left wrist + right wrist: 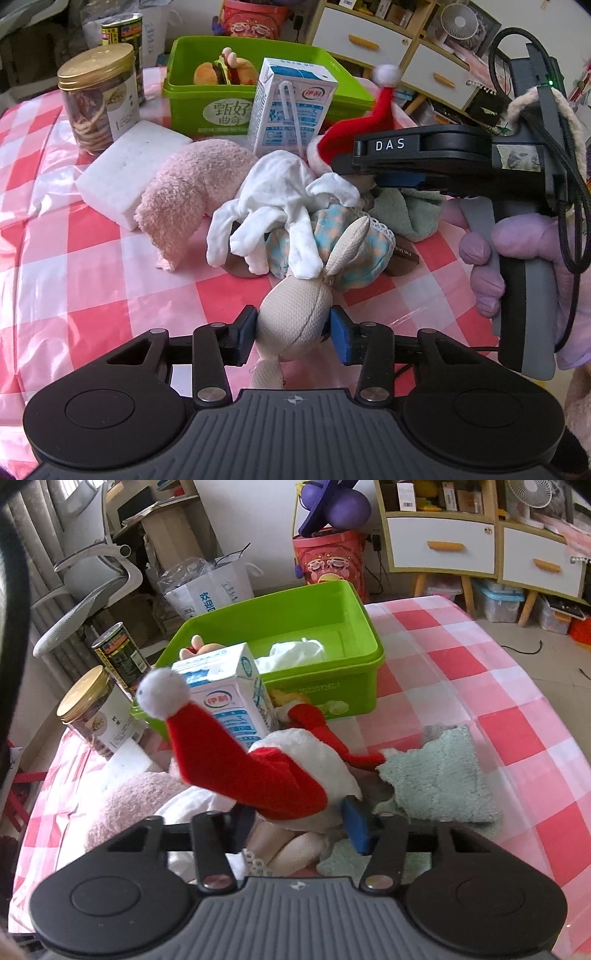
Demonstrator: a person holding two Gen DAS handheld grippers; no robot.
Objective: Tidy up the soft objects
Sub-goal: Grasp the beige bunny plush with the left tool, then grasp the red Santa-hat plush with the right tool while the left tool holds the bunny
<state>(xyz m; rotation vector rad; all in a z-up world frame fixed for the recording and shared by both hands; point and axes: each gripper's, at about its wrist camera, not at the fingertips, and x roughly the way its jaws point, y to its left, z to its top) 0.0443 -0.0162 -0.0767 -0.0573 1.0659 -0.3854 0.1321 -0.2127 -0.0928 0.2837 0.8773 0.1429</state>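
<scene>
Left tool (293, 334): narrowed onto the cream rabbit doll's head (293, 325), both pads pressed against it; the doll is lying on the table (92, 266), its dressed body stretched ahead of the tool.
Right tool (299, 821): closed part-way on the Santa hat (258, 771); the blue pad is seen against the white brim, the other pad is hidden behind the red cloth.
Left view only: white glove (273, 210) draped over the doll; plush burger (225, 72) in the green bin (207, 107) beyond.
Right view only: white cloth (295, 651) in the bin; green towel (439, 775) just right of the tool.
Count: one milk carton (291, 107), one jar (98, 98), one can (123, 31), one pink plush (184, 188).
</scene>
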